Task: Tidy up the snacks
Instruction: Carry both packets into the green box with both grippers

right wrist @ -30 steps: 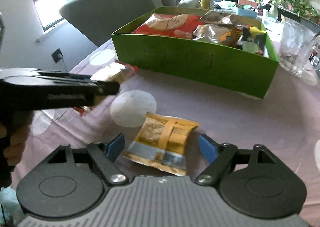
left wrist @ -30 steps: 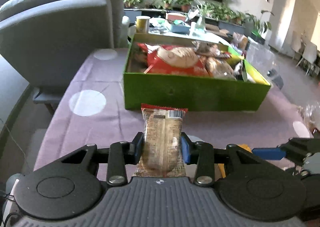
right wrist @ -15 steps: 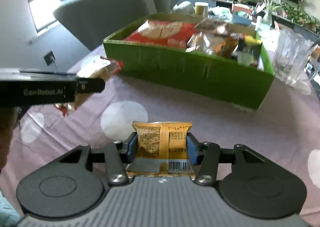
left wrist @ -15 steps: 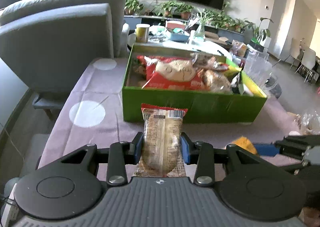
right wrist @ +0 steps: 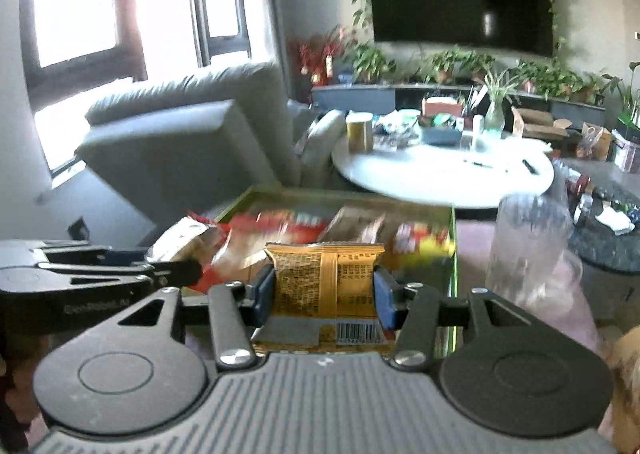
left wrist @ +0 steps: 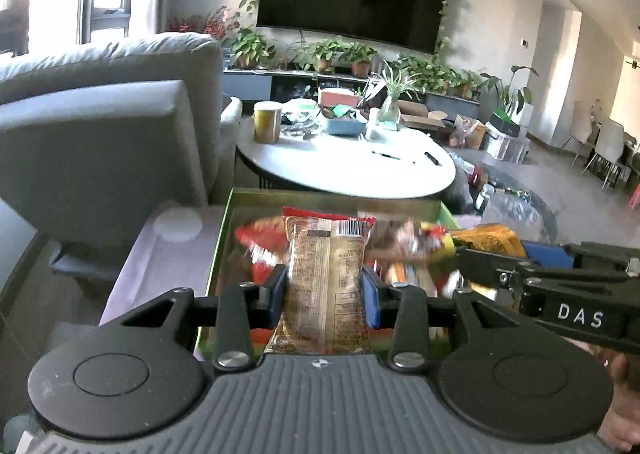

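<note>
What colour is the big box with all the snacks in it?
Green; the box shows best in the right wrist view.

The right gripper [right wrist: 324, 298] is clamping a yellow snack packet [right wrist: 326, 286] between its blue pads, above the green box [right wrist: 453, 254] of blurred snacks. The left gripper [right wrist: 176, 274] is holding a pale packet [right wrist: 182, 240] at the left.

The left gripper [left wrist: 325, 290] and the right gripper [right wrist: 325, 296] look alike: a ribbed grey housing, two round black discs (each with a raised inner circle), black linkage bars pinned with silver screws, and blue-padded fingers [left wrist: 370, 300]. White letters, "DAS", mark one gripper's black side.
</note>
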`<state>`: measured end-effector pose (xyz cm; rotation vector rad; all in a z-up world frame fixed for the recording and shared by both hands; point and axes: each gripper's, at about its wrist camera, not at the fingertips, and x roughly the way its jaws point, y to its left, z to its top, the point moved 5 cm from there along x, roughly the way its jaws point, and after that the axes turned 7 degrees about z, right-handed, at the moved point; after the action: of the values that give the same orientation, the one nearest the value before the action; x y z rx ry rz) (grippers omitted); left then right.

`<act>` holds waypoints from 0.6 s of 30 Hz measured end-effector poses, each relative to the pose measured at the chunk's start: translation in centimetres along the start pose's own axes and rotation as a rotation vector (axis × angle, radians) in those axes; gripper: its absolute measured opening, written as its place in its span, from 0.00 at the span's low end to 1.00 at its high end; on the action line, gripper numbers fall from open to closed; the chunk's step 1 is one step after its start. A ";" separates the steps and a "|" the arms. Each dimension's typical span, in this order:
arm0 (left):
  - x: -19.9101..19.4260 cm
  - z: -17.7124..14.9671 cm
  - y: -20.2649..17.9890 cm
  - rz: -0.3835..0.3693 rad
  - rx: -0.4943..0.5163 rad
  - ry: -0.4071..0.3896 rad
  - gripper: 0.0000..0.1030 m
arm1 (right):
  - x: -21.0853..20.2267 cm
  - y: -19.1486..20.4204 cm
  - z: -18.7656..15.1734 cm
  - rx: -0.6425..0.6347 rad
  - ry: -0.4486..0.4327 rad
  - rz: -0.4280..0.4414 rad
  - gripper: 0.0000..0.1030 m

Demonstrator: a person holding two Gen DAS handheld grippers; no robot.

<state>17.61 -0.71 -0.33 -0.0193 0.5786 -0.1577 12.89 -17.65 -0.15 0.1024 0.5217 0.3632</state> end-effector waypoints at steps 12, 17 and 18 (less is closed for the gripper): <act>6.4 3.1 -0.2 0.046 -0.031 0.044 0.34 | 4.0 -4.2 2.7 0.168 -0.006 0.026 0.77; 8.4 2.7 -0.2 0.053 -0.037 0.080 0.34 | 5.0 -5.1 2.2 0.205 0.013 0.028 0.77; 8.7 2.8 -0.2 0.054 -0.037 0.086 0.34 | 5.2 -5.2 2.3 0.212 0.017 0.029 0.77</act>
<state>26.24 -2.27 -2.72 -0.0335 0.6670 -0.0959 19.83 -20.58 -1.60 0.3121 0.5750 0.3362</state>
